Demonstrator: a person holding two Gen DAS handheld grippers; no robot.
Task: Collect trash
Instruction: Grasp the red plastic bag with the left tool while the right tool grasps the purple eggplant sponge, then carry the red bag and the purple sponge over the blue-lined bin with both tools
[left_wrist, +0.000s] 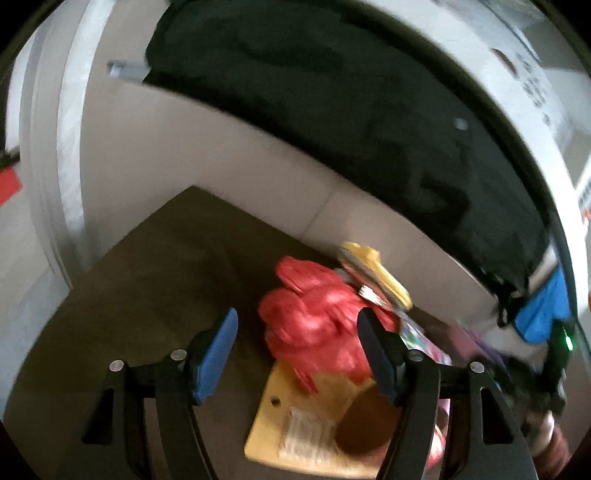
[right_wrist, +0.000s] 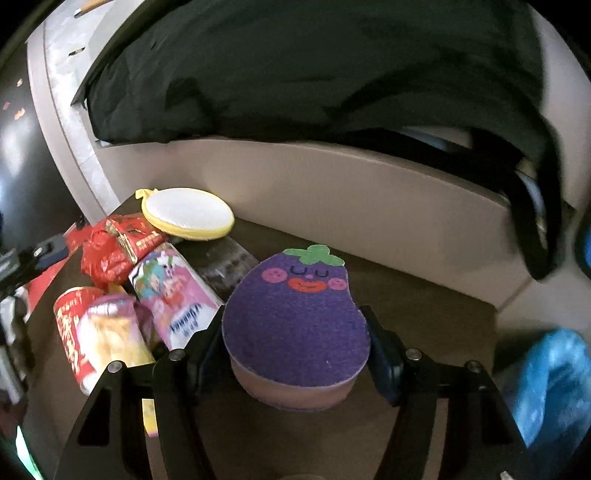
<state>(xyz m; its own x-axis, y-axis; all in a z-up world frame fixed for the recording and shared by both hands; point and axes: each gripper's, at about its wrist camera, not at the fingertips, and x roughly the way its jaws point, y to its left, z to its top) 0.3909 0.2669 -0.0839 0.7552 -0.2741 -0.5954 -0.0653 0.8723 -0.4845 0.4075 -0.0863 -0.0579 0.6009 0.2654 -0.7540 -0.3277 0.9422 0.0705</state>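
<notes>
Dark brown bench (right_wrist: 424, 314) is crowded with wrappers left of the eggplant sponge (right_wrist: 295, 325), which is clamped sideways by the right gripper (right_wrist: 295, 354). It should be lifted straight, while the left gripper (left_wrist: 297, 354), wide and empty, is centred on the red bag (left_wrist: 314, 325).

Eggplant sponge (right_wrist: 295, 325) between right gripper (right_wrist: 295, 343) jaws.

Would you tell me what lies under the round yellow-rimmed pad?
The round pad rests partly on a red wrapper and a clear crumpled plastic piece. What else lies under its middle is covered.
</notes>
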